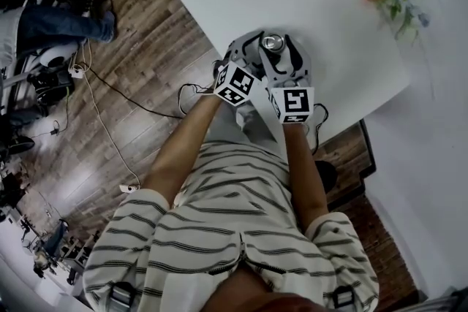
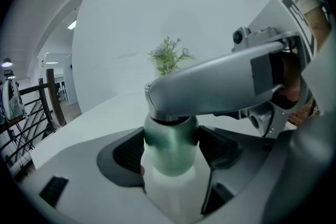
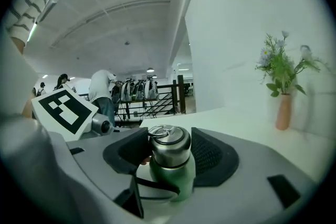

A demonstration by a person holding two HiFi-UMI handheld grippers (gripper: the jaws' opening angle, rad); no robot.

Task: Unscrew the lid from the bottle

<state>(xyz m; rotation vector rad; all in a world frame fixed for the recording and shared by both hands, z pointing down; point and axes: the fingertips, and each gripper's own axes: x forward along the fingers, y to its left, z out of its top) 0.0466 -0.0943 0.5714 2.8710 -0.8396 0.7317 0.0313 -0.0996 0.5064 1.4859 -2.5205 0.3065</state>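
Faces a white bench (image 1: 329, 4) set on a wooden floor (image 1: 139, 62), in a striped shirt (image 1: 234, 230), with both arms reaching to the bench's near edge. Holds the left gripper (image 2: 170, 145) and the right gripper (image 3: 168, 150) close together there. Shares the bench with a vase of flowers (image 3: 283, 110), well apart at the far corner. Clamps the left gripper's dark pads on either side of the green bottle (image 2: 169, 157), which is upright on the bench near that edge. Crosses the right gripper above the left one, with its jaws either side of the steel lid (image 3: 169, 144). Apparently grips the lid, though contact at one pad is hard to judge. Leaves the lid seated on the bottle's neck.
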